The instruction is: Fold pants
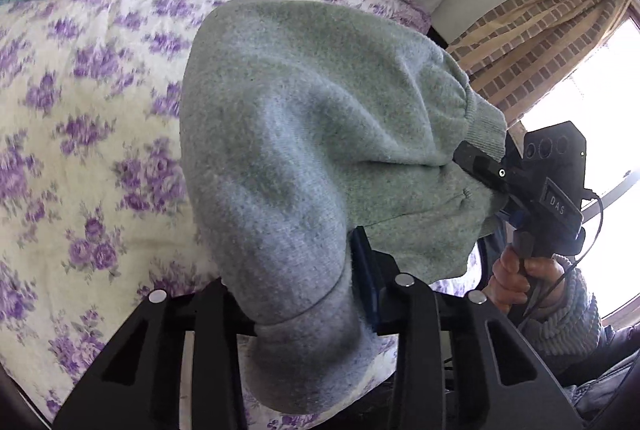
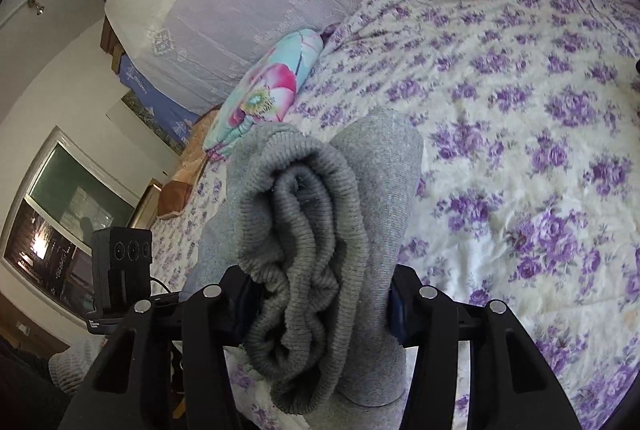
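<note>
The grey sweatpants (image 1: 312, 133) hang bunched between both grippers above the purple-flowered bedspread (image 1: 80, 109). My left gripper (image 1: 296, 310) is shut on a grey fold of the pants, the cloth draping over its fingers. My right gripper (image 2: 316, 306) is shut on the ribbed waistband (image 2: 304, 230), which is gathered in thick folds between its fingers. The right gripper also shows in the left wrist view (image 1: 486, 165), clamped on the ribbed edge at the right, held by a hand. The left gripper's body shows at the lower left of the right wrist view (image 2: 120, 270).
A flowered pink and teal pillow (image 2: 268, 89) lies at the head of the bed beside a pale lace-covered headboard (image 2: 240, 9). A checked curtain (image 1: 540, 29) and bright window stand at the bed's right side. The bedspread (image 2: 520, 109) spreads wide to the right.
</note>
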Motion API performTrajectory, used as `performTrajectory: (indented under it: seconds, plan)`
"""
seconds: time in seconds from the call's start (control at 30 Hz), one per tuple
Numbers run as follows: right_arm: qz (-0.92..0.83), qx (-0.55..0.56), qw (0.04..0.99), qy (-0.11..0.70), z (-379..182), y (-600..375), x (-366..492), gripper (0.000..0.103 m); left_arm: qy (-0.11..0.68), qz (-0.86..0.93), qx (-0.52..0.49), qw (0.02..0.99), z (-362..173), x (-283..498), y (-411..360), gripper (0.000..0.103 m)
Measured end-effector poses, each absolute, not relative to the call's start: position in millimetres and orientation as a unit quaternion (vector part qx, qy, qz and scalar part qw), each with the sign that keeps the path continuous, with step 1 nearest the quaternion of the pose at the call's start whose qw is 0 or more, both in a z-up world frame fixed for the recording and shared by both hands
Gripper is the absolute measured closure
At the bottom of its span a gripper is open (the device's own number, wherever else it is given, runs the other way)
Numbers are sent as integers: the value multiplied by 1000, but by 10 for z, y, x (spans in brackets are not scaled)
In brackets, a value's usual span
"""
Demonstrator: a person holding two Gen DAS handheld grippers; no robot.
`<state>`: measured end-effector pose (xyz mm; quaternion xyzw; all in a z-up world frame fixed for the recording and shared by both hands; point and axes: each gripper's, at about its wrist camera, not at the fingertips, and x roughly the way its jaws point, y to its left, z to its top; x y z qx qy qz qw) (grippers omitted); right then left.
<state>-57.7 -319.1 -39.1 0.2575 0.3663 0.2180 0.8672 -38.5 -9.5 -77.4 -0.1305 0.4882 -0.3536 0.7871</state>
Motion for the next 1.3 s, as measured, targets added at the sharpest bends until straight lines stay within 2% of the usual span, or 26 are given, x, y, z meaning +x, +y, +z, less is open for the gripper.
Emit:
performTrajectory:
  seconds: [0.2,0.4,0.5,0.6,0.77,0.93,1.1,1.3]
  plan:
    - [238,235,895,297,729,-3282,-316,51,404,-400,-101,816,264,-120,-97,69]
    - [242,181,923,239,1840,-3310,434,51,342,-404,-70,846,1399,690,-271,69]
    - [237,144,937,214,2095,-3315,917,51,322,-381,-44,865,1743,1141,-395,69]
    - [235,125,943,198,2056,-3364,1457,51,323,-356,-43,876,1830,1633,-503,69]
    - [232,136,942,202,1455,-3481,2380,51,343,-303,-44,888,1449,2440,-706,69]
    - [229,178,919,266,491,-3602,3151,51,404,-265,-68,873,563,3167,-819,69]
    - [220,188,907,306,-240,-3684,3567,51,451,-249,-74,854,-191,3641,-950,69]
    - [203,190,898,341,-880,-3796,3834,51,492,-246,-84,831,-800,3947,-1123,69]
